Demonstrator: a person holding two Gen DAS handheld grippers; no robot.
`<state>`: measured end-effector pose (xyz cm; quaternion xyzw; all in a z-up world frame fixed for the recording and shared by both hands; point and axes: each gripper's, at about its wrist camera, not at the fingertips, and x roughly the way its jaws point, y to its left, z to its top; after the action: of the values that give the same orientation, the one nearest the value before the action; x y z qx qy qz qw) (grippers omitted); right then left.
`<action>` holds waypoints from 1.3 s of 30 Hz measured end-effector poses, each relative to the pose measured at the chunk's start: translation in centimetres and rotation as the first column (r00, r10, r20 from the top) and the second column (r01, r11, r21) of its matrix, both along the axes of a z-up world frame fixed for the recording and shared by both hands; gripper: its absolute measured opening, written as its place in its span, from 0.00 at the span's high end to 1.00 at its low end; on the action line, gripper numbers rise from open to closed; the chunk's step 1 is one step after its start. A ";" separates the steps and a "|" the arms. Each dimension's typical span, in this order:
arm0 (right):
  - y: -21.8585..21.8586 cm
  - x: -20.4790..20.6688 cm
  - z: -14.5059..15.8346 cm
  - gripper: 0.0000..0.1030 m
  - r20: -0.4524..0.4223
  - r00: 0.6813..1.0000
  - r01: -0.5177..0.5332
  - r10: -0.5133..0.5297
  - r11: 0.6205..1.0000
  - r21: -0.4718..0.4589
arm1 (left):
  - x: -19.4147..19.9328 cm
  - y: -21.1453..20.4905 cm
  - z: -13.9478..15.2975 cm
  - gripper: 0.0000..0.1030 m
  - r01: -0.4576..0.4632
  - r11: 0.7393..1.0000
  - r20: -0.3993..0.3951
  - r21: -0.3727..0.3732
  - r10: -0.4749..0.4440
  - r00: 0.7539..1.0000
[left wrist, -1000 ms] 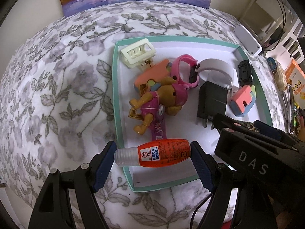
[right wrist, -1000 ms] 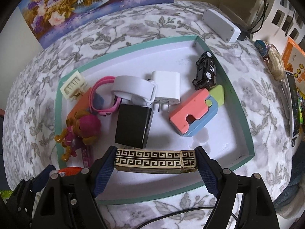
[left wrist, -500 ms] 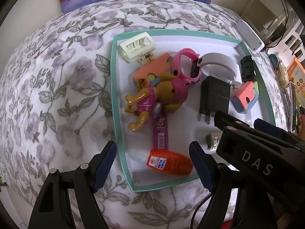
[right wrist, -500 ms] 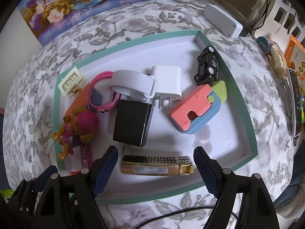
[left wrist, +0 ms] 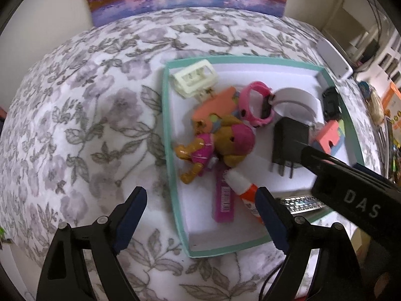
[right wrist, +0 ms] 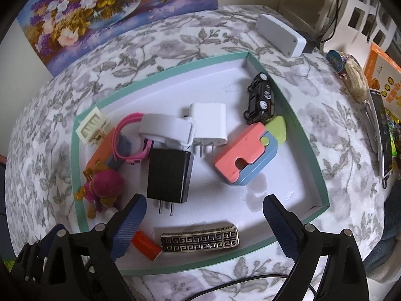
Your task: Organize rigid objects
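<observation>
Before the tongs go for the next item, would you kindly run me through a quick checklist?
1. Left tongs hold nothing, opening: ok.
2. Right tongs hold nothing, opening: ok.
3. Glue bottle lying in tray: ok.
4. Patterned bar lying in tray: ok.
5. Room left in tray near the toy car: ok.
6. Items left outside tray to collect: cannot tell.

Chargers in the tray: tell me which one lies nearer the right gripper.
The black charger. Its prongs point toward the right gripper, and it lies closer than the white charger, which sits behind it, beside the white strap.
</observation>
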<state>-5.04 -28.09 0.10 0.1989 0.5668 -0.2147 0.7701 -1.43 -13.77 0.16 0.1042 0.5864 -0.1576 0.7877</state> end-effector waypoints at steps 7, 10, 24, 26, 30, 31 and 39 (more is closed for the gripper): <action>-0.7 -0.3 0.2 0.06 0.008 0.999 0.035 -0.035 0.999 0.001 | 1.5 2.8 0.6 0.14 -0.152 0.987 0.074 0.047 0.148 0.986; -0.5 -0.1 0.1 0.06 0.005 1.000 0.030 -0.030 1.000 0.002 | 2.1 4.4 0.6 0.14 -0.216 0.976 0.081 0.043 0.212 0.974; 1.7 0.3 0.7 0.00 0.037 0.998 -0.045 0.047 0.998 -0.048 | 3.2 8.2 0.2 0.04 -0.347 0.938 0.055 0.010 0.346 0.937; 2.0 0.2 0.9 0.00 0.043 0.998 -0.048 0.051 0.997 -0.052 | 3.2 8.6 0.1 0.04 -0.355 0.935 0.062 0.018 0.354 0.933; 2.8 0.0 1.2 0.00 0.051 0.996 -0.071 0.075 0.995 -0.068 | 3.3 9.5 0.1 0.04 -0.367 0.930 0.073 0.031 0.364 0.928; 3.0 -0.1 1.2 0.00 0.052 0.995 -0.078 0.081 0.994 -0.071 | 3.2 9.6 0.1 0.04 -0.366 0.929 0.083 0.046 0.362 0.929; 4.3 -0.7 1.7 0.00 0.070 0.991 -0.107 0.114 0.989 -0.098 | 2.4 9.9 0.6 0.04 -0.340 0.940 0.098 0.034 0.335 0.937</action>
<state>-5.72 -23.79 1.76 0.1388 0.5369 -0.1905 0.8100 0.93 -3.89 0.73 0.0290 0.5631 -0.0006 0.8259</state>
